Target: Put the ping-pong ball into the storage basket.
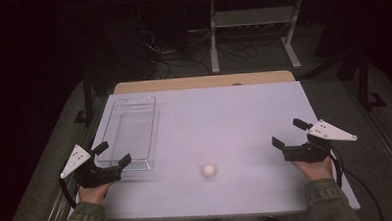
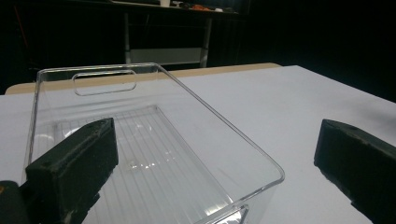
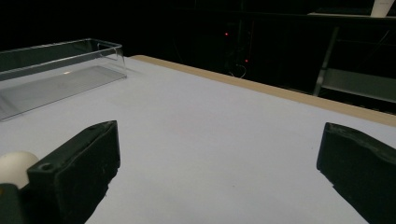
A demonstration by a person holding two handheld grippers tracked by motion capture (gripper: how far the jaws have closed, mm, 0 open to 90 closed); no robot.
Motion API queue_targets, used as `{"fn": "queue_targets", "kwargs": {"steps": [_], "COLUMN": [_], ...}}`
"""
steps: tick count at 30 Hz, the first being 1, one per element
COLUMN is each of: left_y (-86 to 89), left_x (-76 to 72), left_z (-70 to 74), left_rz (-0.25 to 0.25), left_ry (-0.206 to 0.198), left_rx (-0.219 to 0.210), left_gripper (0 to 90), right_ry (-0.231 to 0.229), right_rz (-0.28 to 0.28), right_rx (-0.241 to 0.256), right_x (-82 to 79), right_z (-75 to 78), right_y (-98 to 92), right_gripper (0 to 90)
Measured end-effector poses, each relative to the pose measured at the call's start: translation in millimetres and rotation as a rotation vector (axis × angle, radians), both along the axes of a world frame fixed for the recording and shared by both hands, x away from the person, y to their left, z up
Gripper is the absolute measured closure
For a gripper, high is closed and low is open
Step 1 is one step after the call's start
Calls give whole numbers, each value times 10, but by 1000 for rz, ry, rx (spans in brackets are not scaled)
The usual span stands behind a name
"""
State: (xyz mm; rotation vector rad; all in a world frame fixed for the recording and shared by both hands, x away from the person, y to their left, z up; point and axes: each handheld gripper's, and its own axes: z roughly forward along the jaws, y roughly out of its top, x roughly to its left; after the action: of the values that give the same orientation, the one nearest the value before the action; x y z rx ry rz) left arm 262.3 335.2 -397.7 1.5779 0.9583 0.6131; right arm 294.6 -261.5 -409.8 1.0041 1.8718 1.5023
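A small white ball (image 1: 208, 170) lies on the white table (image 1: 224, 114) near its front middle; in the right gripper view the ball (image 3: 14, 167) peeks out behind the left jaw. A clear plastic bin (image 1: 129, 132) stands empty at the table's left, long side running away from me, and appears again as the bin (image 2: 140, 140) and the bin (image 3: 51, 74). My left gripper (image 1: 113, 153) is open at the bin's near end, its jaws either side of the near right corner. My right gripper (image 1: 288, 132) is open at the table's right, with nothing between its jaws.
A wooden strip (image 1: 203, 82) edges the table's far side. Behind it stand a white metal frame (image 1: 253, 28) and loose cables (image 1: 181, 53) on the dark floor. A black stand (image 1: 365, 78) rises at the right.
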Motion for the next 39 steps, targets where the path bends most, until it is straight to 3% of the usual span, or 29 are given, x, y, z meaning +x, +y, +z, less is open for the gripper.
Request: {"fn": "queue_targets", "kwargs": {"steps": [6, 18, 21, 24, 26, 39], "left_y": [-3, -60, -75, -120, -120, -433], "left_x": [-12, 19, 50, 85, 85, 176], "left_z": [-1, 91, 160, 224, 224, 412], "left_rz": [4, -13, -38, -69, -69, -166], "left_ry": [12, 12, 19, 25, 25, 28], "left_rx": [-30, 46, 55, 98, 98, 180], "left_gripper": [0, 0, 0, 0, 0, 0], "right_ry": [13, 9, 10, 16, 21, 29], "right_rz": [-2, -4, -5, -7, -8, -2], "right_rx": [-13, -3, 0, -3, -1, -17], "right_x": [-3, -26, -24, -15, -17, -4], "right_z": [-13, -31, -42, -53, -56, -96], "right_y": [-1, -21, -29, -34, -31, -23], "right_gripper": [0, 0, 0, 0, 0, 0]}}
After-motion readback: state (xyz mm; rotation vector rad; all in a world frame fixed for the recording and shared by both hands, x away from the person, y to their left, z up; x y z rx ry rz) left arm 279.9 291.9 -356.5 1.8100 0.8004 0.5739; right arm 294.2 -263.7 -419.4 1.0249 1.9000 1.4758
